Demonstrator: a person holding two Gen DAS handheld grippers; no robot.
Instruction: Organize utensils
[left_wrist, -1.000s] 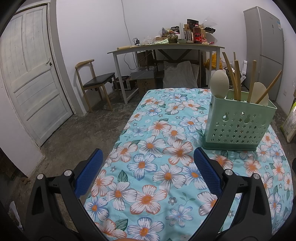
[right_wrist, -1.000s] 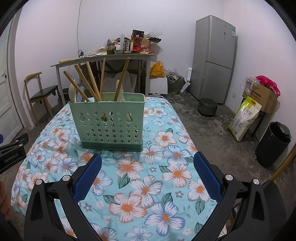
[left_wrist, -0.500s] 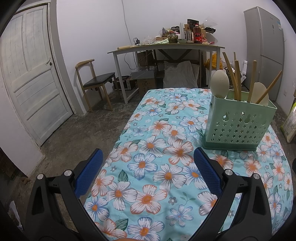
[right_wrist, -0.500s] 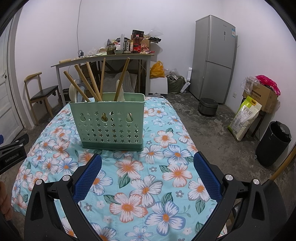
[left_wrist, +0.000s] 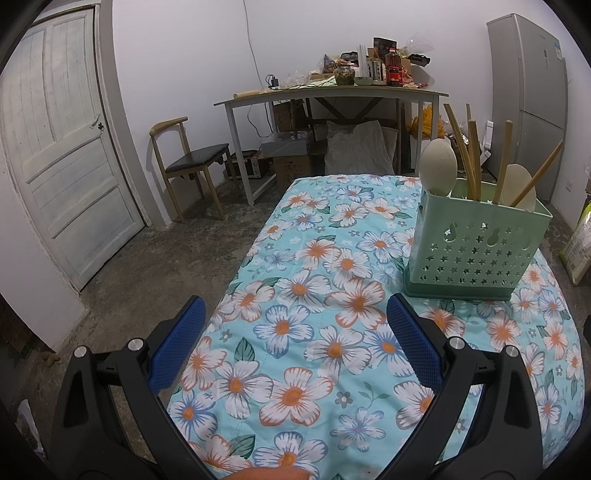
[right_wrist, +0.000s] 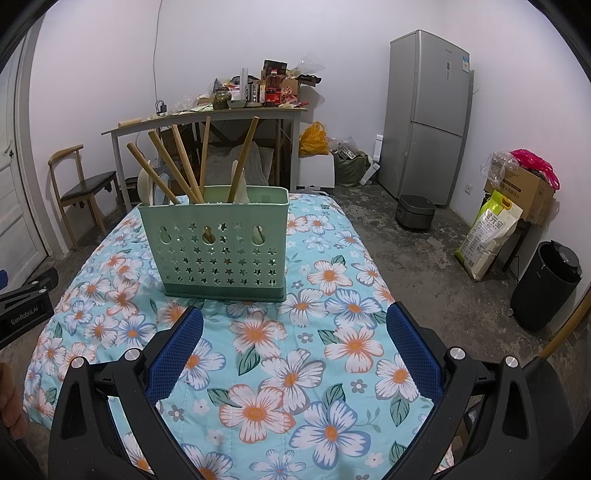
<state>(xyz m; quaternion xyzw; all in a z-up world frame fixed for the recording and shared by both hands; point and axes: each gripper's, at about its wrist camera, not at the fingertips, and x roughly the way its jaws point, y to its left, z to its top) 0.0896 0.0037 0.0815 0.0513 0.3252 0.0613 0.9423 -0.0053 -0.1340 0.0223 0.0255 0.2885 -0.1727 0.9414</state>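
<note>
Left claw (left_wrist: 295, 336) wide apart, empty; right claw (right_wrist: 293, 338) likewise; green holder (right_wrist: 218, 243) ahead of right claw, wooden utensils (right_wrist: 177, 162) standing inside; no loose utensils on worktop (right_wrist: 332, 332); task looks finished.

One green caddy (right_wrist: 218, 243) stands on the counter (right_wrist: 332, 332), holding five wooden handles (right_wrist: 242, 158) and two pale spoon heads (left_wrist: 437, 166). Two claws, left (left_wrist: 295, 339) and right (right_wrist: 295, 339), each spread wide and empty.

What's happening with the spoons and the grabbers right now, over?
Left gripper and right gripper: jaws open, empty. Wooden-handled utensils standing in mint-green star-holed plastic caddy on floral tablecloth. Nothing in the way.
</note>
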